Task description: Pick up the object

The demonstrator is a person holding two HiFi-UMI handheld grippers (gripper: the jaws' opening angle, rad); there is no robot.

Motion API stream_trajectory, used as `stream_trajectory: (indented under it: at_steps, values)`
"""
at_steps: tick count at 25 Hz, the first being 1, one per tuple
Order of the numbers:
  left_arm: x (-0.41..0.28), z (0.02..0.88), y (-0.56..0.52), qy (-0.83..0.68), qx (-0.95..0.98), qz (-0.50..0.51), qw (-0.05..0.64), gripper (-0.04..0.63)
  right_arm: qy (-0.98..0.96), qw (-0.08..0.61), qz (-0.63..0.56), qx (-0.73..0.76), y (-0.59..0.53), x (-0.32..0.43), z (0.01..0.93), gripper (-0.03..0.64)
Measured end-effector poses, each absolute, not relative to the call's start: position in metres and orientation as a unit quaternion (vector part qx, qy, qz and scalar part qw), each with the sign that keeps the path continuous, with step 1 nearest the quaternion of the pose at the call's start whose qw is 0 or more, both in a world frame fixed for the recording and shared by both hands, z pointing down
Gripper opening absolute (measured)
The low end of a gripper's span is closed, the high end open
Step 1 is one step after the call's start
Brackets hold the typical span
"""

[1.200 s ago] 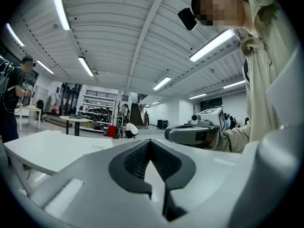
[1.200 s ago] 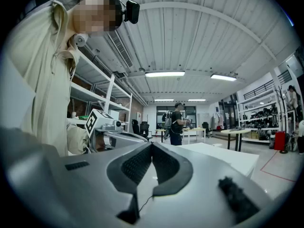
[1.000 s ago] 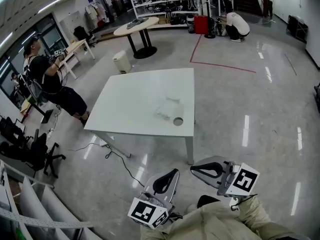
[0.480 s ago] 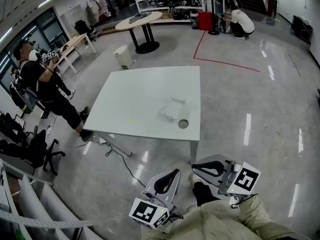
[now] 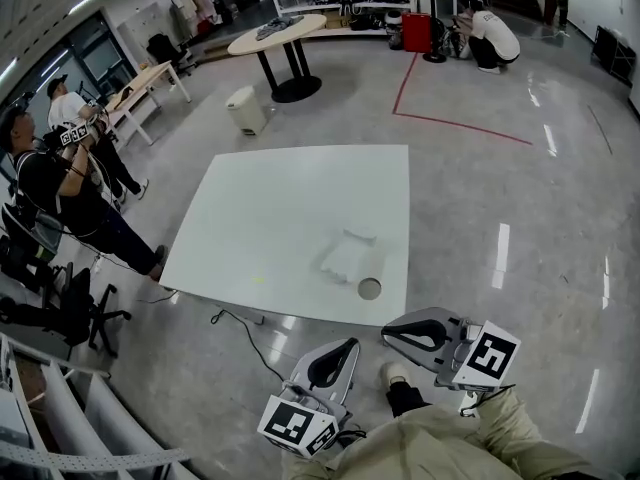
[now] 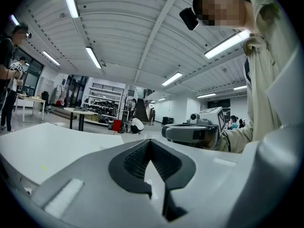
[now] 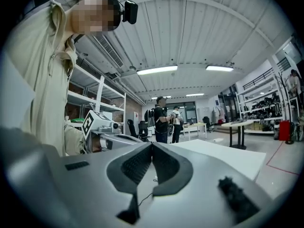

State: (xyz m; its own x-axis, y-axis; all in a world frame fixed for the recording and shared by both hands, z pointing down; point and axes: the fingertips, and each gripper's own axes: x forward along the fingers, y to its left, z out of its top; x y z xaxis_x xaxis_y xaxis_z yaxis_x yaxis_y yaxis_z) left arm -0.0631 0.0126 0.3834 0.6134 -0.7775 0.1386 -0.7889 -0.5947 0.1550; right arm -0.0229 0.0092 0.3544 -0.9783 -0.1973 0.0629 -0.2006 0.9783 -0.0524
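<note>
On the white table (image 5: 270,218) lies a crumpled whitish see-through bag (image 5: 350,255), and a small round grey cup (image 5: 369,288) stands beside it close to the near edge. Both grippers hang low in front of me, short of the table and above the floor. My left gripper (image 5: 349,344) is shut with nothing in it, its tips meeting in the left gripper view (image 6: 151,140). To its right my right gripper (image 5: 386,335) is likewise shut and empty (image 7: 152,144). Each gripper view shows the other gripper alongside it.
A person (image 5: 60,188) stands at the table's left, beside black office chairs (image 5: 60,308). A black cable (image 5: 250,333) runs over the floor under the near table edge. Farther back are a round table (image 5: 285,38), a white bin (image 5: 245,108) and a crouching person (image 5: 495,38).
The table has come nearer and lower in the head view as I moved toward it. The grippers keep their places in the view, both still shut.
</note>
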Motion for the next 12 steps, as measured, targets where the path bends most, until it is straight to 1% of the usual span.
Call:
stream_trajectory:
  at_steps: [7, 12]
  values:
    - [-0.057, 0.396, -0.054, -0.447, 0.886, 0.036, 0.119, 0.006, -0.995, 0.017, 0.048, 0.087, -0.063, -0.02, 0.361, 0.005]
    - [-0.055, 0.413, -0.076, -0.455, 0.878, 0.044, 0.144, 0.006, -0.995, 0.022, 0.069, 0.074, -0.087, -0.019, 0.377, 0.005]
